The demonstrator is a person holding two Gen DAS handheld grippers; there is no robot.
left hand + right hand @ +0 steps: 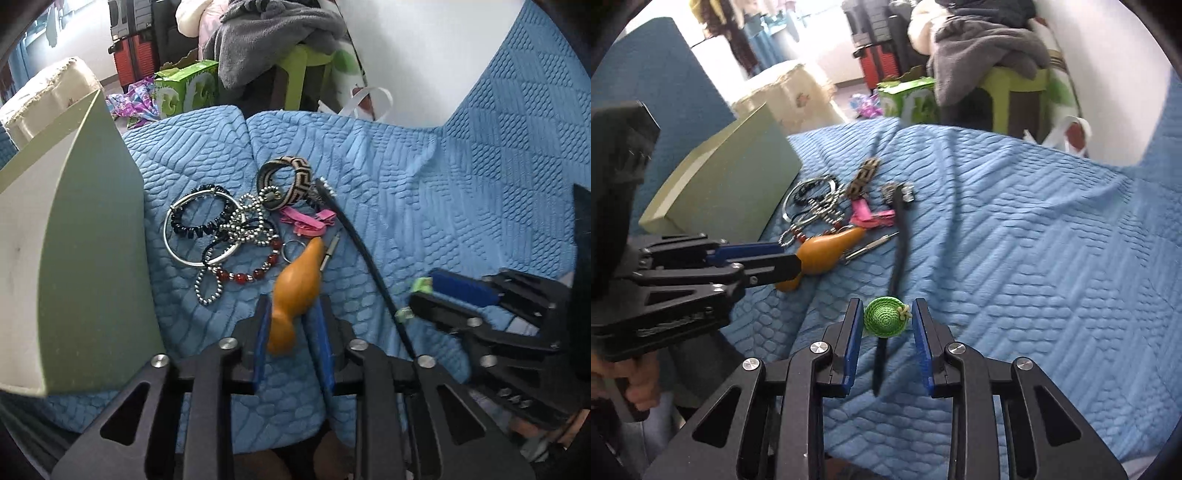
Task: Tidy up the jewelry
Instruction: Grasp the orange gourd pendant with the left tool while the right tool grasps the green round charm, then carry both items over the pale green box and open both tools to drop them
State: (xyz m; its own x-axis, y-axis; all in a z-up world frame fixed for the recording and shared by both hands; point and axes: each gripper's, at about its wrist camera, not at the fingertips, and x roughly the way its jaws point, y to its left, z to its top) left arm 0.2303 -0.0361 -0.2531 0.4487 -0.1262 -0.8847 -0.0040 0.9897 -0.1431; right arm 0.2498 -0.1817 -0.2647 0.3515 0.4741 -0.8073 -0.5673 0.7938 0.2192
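Box: pale green, open, standing at your far left on the quilt.
Quilt: blue, embossed, covering the whole surface.
Jewelry: heaped mid-quilt, just right of the box.
Left gripper: you clench the orange gourd.
Right gripper: released, fingers either side of the green ball on its black cord.
Room: green stool under grey cloth, far right.

- Cover: light blue, quilted scale pattern.
- Box: pale green.
- Gourd: orange-brown.
- Band: black-and-cream geometric weave.
- Clips: pink.
- Beads: red and silver.
- Ball: green, corded.
- Pads: blue.
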